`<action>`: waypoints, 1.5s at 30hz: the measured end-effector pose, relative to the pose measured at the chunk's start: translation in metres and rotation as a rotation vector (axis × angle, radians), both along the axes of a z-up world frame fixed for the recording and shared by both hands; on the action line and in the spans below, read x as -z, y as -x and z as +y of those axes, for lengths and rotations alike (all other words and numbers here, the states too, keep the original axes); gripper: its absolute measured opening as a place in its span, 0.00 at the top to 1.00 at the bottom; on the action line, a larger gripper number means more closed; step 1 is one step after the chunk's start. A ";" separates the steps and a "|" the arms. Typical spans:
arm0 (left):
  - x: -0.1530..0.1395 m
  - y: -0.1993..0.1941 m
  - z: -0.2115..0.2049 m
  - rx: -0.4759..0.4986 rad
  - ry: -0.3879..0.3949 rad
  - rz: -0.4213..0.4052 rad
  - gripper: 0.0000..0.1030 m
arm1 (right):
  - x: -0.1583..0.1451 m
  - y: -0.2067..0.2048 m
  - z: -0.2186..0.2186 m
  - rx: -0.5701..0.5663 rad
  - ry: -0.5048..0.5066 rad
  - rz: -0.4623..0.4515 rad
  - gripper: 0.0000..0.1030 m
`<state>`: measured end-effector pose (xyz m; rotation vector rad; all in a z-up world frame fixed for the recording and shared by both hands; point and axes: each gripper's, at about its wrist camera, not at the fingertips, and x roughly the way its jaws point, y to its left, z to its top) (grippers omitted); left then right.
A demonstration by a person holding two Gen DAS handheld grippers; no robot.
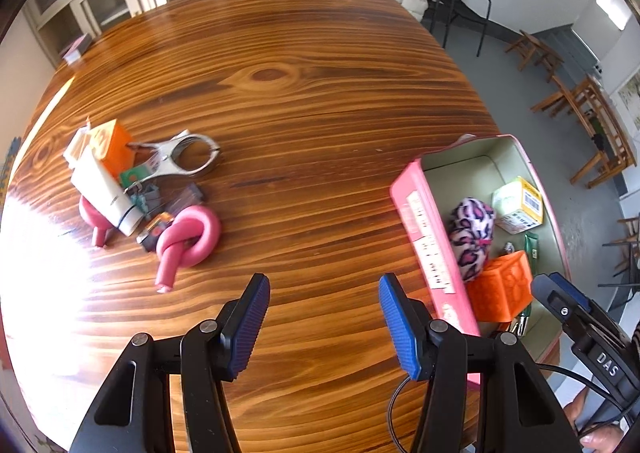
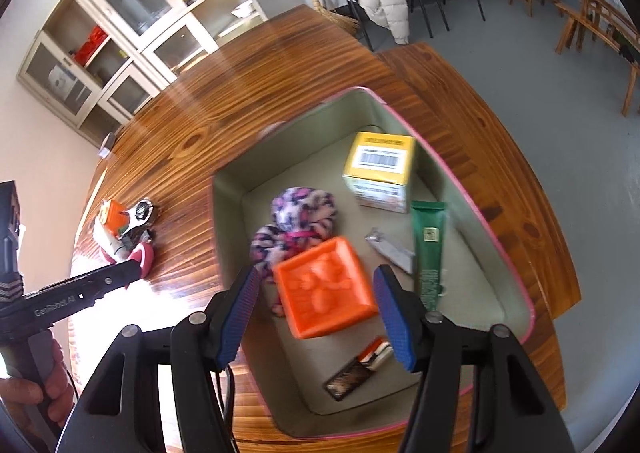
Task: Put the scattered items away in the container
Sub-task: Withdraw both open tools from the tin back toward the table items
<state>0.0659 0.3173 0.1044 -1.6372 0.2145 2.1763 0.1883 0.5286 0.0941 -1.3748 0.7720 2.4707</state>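
Right wrist view is showing the right gripper (image 2: 316,317) hanging over the pink container (image 2: 496,213) with its jaws wide, the orange block (image 2: 326,287) lying inside between the blue ribbed pads without touching either. Judging from that, the block is being let go, so the sensible thing is lifting straight up, keeping the pads off the block's soft-looking moulded face and off the tin's thin rim. Inside the container the fuzzy leopard-print bundle (image 2: 298,219), yellow box (image 2: 380,171), green tube (image 2: 429,253) and a flat grey packet (image 2: 390,251) are lying around the block, on a matt olive lining.

Left of the container on the glossy wooden table (image 1: 304,65), the left gripper (image 1: 324,319) is hovering spread wide and empty, pointing towards the remaining pile: a knotted pink foam roller (image 1: 188,239), a white tube (image 1: 105,189), a second orange block (image 1: 114,147) and a shiny metal clip (image 1: 182,157). The foam knot, nearest and squashy, is probably the easiest next grasp
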 end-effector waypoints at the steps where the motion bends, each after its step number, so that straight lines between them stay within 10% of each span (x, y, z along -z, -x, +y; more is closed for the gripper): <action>1: 0.000 0.001 -0.005 -0.006 0.000 -0.001 0.43 | -0.003 0.003 -0.006 -0.010 -0.009 0.005 0.38; 22: 0.019 0.038 -0.176 -0.285 0.013 -0.042 0.43 | 0.010 0.062 -0.139 -0.222 -0.007 -0.056 0.27; 45: 0.047 0.092 -0.215 -0.215 0.001 -0.098 0.43 | 0.038 0.090 -0.198 -0.142 0.021 -0.149 0.24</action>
